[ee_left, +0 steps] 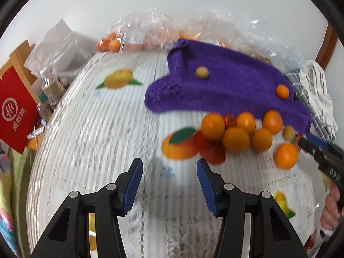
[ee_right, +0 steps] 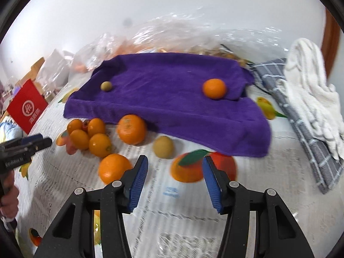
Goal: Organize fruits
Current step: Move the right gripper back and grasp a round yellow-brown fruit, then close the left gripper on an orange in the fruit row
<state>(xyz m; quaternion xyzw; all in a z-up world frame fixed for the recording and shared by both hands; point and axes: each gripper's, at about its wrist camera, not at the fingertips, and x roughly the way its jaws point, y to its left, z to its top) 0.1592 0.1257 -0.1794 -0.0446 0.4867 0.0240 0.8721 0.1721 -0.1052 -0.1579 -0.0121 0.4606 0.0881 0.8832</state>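
Note:
A purple towel (ee_right: pixel 172 94) lies on the printed tablecloth; it also shows in the left wrist view (ee_left: pixel 225 86). On it sit one orange (ee_right: pixel 214 88) and one small green-yellow fruit (ee_right: pixel 106 85). In front of the towel lies a cluster of several oranges (ee_right: pixel 131 129) and small red fruits (ee_left: pixel 209 148), plus a green-yellow fruit (ee_right: pixel 163 146). My right gripper (ee_right: pixel 175 182) is open and empty, just short of that fruit. My left gripper (ee_left: pixel 169 185) is open and empty, left of the cluster (ee_left: pixel 236 138).
Clear plastic bags (ee_right: pixel 172 36) with more fruit stand behind the towel. A grey checked cloth (ee_right: pixel 301 116) and a white towel (ee_right: pixel 309 90) lie at the right. A red box (ee_left: pixel 16 116) and clutter sit at the left edge.

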